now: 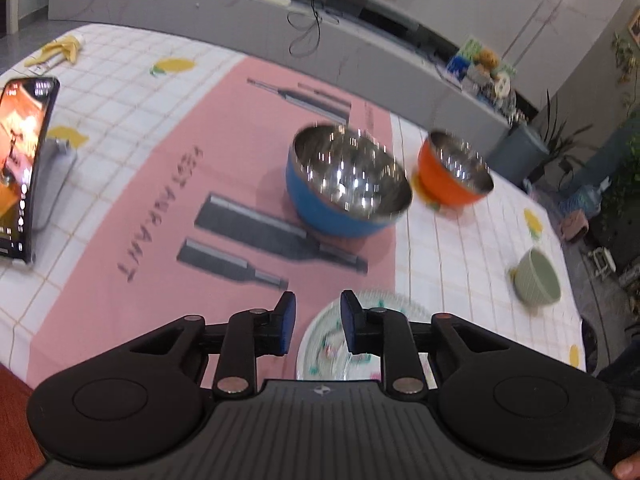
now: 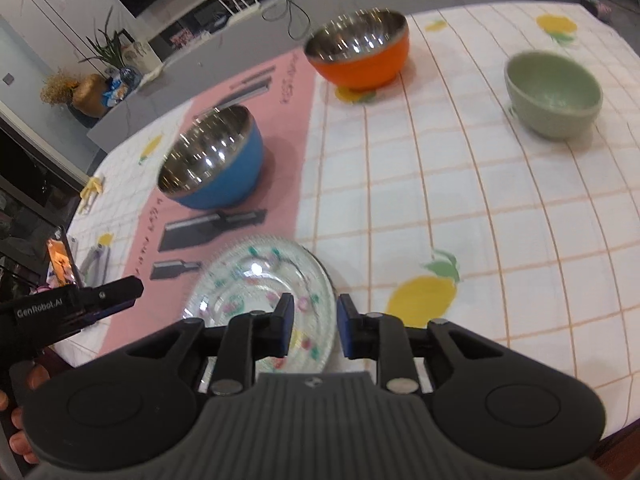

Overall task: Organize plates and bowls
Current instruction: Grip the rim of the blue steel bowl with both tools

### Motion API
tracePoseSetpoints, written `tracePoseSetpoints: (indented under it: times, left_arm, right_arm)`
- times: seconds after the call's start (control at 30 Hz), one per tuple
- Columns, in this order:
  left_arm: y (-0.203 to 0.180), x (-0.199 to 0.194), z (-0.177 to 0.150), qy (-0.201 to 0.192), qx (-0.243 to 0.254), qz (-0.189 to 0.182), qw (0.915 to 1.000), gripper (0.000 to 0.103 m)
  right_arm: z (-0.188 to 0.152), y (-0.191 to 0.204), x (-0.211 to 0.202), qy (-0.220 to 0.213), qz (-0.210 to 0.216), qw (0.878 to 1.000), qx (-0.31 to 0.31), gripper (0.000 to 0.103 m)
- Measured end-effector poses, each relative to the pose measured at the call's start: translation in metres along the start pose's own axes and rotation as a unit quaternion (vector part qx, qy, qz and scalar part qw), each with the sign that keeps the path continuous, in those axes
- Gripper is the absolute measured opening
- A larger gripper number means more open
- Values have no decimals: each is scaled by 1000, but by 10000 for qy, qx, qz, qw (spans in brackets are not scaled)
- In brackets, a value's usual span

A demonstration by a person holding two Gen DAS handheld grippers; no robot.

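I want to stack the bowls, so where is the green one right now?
The green bowl stands upright on the checked cloth at the right wrist view's upper right, right of the orange bowl; nothing touches it.

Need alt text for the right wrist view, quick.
The open right gripper hovers empty over a glass plate at the near table edge. Beyond stand a blue bowl, an orange bowl and a green bowl, all upright.
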State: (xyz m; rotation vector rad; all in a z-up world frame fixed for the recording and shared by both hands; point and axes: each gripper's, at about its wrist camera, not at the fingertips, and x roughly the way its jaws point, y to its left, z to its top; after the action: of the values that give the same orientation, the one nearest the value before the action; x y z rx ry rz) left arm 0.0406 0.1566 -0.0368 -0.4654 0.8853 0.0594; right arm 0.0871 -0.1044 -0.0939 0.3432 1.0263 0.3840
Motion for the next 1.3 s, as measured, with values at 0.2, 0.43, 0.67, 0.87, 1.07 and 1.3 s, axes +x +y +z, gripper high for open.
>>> tracePoseSetpoints:
  times: [0.2, 0.43, 0.67, 0.87, 1.07, 1.3]
  left_arm:
    - [-5, 2, 18, -332, -152, -69, 9993, 51]
    - [-1, 14, 36, -690, -353, 76, 9970, 62]
    - [13, 34, 52, -803, -752, -32, 9939, 64]
    - [22, 56, 64, -731, -949, -46, 9928, 64]
    - [22, 79, 72, -596, -828, 178, 9946, 61]
    - [19, 96, 75, -438, -669, 286, 9964, 37]
  right_arm:
    - [17, 21, 0, -266, 35, 9996, -85, 32]
    - [43, 42, 19, -429, -55, 9990, -135, 49]
    - [65, 51, 47, -387, -36, 9992, -21, 49]
    - [82, 57, 73, -313, -118, 9994, 4, 48]
    - [97, 62, 97, -266, -261, 9993, -1, 42]
    - [108, 66, 118, -182, -339, 9993, 30, 24]
